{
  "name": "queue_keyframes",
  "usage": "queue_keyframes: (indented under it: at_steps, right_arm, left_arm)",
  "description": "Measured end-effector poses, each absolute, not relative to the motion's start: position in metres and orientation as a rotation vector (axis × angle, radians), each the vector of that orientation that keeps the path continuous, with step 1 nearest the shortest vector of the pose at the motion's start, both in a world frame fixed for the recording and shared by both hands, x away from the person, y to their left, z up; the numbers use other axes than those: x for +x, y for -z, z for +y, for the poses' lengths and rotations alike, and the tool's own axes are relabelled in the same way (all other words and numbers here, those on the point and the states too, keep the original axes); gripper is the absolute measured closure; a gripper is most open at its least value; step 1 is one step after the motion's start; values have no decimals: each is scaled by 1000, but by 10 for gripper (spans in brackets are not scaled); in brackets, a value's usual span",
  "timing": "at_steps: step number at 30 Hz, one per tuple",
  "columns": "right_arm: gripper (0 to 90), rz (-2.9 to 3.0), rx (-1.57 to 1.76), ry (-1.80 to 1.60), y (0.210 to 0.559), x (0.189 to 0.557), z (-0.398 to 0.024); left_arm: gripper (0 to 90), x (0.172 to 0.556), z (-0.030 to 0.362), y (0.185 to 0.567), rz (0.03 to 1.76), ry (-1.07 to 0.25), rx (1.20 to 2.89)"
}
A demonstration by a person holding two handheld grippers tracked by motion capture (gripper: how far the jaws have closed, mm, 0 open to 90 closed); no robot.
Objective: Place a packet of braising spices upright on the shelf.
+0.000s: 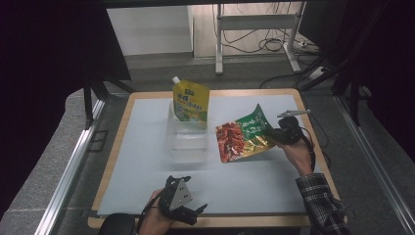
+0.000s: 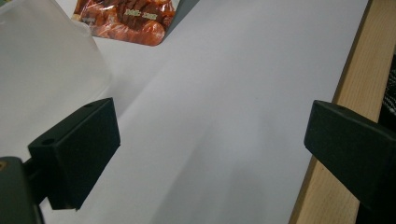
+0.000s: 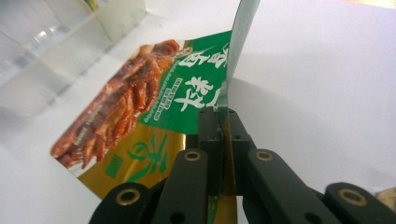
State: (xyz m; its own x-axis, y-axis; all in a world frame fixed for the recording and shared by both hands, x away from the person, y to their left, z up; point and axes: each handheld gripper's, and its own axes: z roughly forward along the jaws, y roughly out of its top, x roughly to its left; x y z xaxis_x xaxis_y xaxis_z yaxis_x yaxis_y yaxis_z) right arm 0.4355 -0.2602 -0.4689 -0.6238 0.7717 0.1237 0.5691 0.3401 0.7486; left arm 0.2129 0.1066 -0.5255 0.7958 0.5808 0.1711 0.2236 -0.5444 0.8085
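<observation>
White sheeting covers the wooden table (image 1: 122, 127), with a clear tub (image 1: 186, 139) near its middle holding an upright yellow pouch (image 1: 191, 100). Just right of the tub, the snack bag (image 1: 242, 134) hangs tilted — pinched at its edge by the right gripper (image 1: 276, 133). Near the front edge, the left gripper (image 1: 195, 210) rests, jaws wide apart.

A wooden table (image 1: 117, 147) carries a white sheet (image 1: 254, 181) that covers nearly all of its top, leaving a thin wood rim at the edges. On the sheet, toward the far edge and left of the middle, stands a clear plastic bin (image 1: 188, 142). A yellow spouted pouch (image 1: 191, 102) stands upright in it at its far end.
</observation>
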Motion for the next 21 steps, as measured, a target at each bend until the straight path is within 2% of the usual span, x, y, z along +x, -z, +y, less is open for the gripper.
queue_keyframes:
  at_steps: [21]
  right_arm:
    - [884,2306,1115,-1249,440,427,-245]
  left_arm:
    - [32,213,107,526,590,-555,2153]
